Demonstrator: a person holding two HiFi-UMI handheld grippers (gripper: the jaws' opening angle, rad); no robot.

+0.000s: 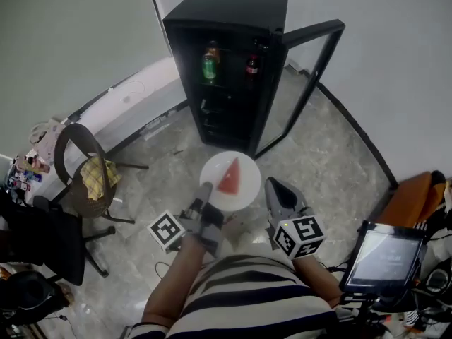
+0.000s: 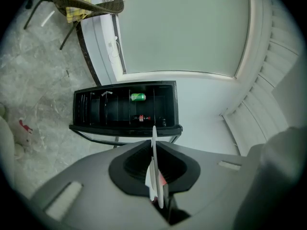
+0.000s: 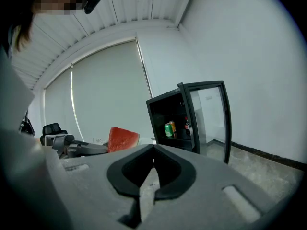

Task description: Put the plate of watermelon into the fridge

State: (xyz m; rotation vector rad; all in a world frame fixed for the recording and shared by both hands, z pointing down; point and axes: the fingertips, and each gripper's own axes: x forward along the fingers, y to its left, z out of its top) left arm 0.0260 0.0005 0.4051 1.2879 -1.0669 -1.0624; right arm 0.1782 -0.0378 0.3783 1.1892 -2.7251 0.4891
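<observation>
I see the left gripper (image 1: 205,196) clamped on the near rim of the round white plate (image 1: 245,192). In the left gripper view the plate stands edge-on between the two dark pads. On the plate lies a triangular red slice of watermelon (image 1: 229,177). The plate is held in the air above the grey marble floor (image 1: 332,154), in front of the small black fridge (image 1: 226,9), not inside it. The fridge's glass door (image 1: 311,66) stands open to the right. On an upper shelf inside I see a green can (image 1: 209,68) and a dark bottle with a red label (image 1: 252,65). The right gripper (image 1: 277,191) is just beside the plate's right edge. Its jaw tips meet, with nothing between them.
</observation>
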